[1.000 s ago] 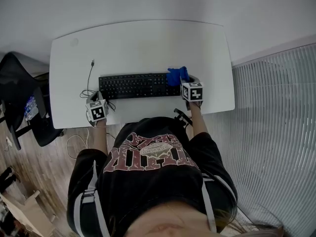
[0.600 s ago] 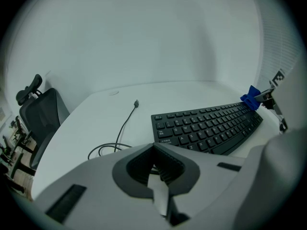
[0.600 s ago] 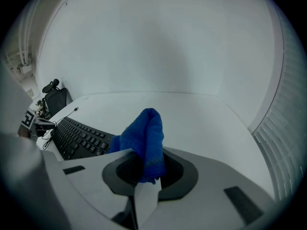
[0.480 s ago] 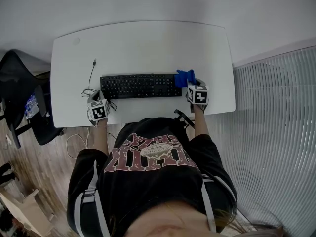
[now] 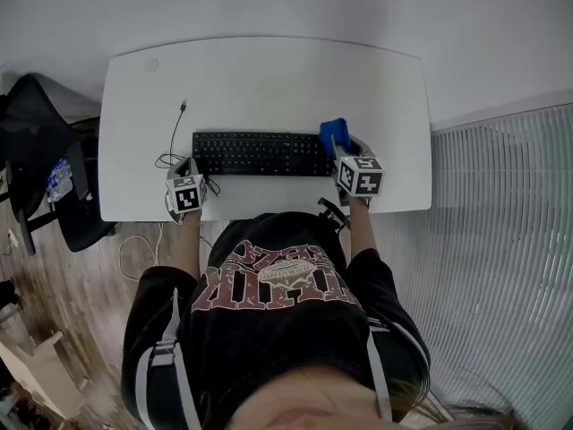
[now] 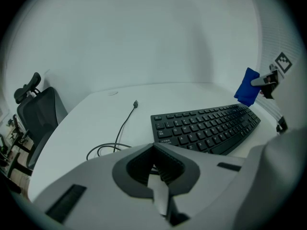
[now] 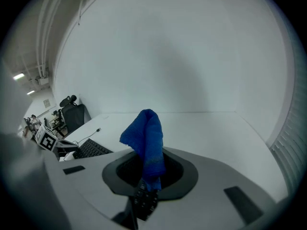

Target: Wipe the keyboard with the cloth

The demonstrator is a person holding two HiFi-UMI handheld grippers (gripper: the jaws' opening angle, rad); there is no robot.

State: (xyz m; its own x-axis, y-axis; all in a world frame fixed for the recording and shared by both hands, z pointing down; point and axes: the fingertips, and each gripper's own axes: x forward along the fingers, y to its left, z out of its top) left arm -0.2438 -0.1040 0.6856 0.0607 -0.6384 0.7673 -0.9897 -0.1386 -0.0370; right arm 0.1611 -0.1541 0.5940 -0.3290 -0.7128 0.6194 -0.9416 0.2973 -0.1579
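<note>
Two handheld grippers flank the long black keyboard on the white rounded desk. At the keyboard's right end, the right gripper has its jaws clamped on a small blue terry cloth, which stands bunched over that end. The left gripper sits at the keyboard's near-left corner, its jaws pressed together with nothing between them. A thin black cable lies just left of the keyboard.
</note>
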